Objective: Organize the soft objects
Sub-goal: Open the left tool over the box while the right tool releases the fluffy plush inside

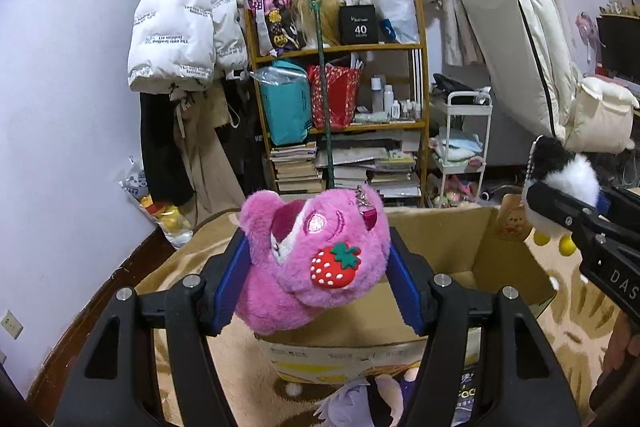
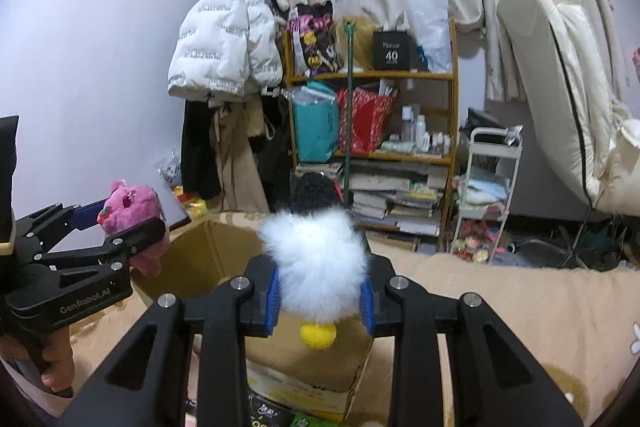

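My left gripper (image 1: 316,267) is shut on a pink plush bear (image 1: 316,259) with a strawberry patch, held above the near side of an open cardboard box (image 1: 440,239). My right gripper (image 2: 320,295) is shut on a white and black fluffy penguin plush (image 2: 316,251) with yellow feet, held over the same box (image 2: 208,259). In the left wrist view the right gripper (image 1: 576,203) and the penguin plush (image 1: 560,175) are at the right edge. In the right wrist view the left gripper (image 2: 124,223) and the pink bear (image 2: 128,211) are at the left.
The box stands on a beige patterned blanket (image 2: 500,307). More plush toys (image 1: 360,395) lie in front of the box. Behind are a wooden shelf (image 1: 340,87) with bags and books, a white trolley (image 1: 464,147), hanging coats (image 1: 180,27) and a leaning mattress (image 1: 520,35).
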Tool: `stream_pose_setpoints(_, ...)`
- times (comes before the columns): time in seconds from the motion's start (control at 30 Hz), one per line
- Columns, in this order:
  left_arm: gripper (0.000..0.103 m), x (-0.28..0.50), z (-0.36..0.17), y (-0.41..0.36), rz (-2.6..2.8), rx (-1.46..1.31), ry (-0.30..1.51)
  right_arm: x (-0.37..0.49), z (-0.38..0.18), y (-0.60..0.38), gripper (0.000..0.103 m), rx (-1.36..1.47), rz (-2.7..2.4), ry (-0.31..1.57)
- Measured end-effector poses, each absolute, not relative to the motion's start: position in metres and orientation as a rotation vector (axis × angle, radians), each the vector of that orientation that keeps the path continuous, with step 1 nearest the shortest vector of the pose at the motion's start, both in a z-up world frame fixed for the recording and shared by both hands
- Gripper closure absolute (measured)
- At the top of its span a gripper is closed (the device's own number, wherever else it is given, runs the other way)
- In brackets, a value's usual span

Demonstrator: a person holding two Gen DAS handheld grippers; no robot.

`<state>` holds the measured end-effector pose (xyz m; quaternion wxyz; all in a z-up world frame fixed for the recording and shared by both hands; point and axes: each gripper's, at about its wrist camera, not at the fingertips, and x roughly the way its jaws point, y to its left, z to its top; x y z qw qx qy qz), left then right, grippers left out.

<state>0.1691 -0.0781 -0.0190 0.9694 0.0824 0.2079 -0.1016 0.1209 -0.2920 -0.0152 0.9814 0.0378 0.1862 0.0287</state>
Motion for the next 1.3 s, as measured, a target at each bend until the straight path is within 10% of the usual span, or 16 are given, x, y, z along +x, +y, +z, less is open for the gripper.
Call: stream_pose_setpoints(1.3, 0.039, 0.204, -0.031, -0.077, -0.290, 0.054, 0.544, 0.137, -0.051, -0.273, 0.069, 0.117, 0.143, 0.536)
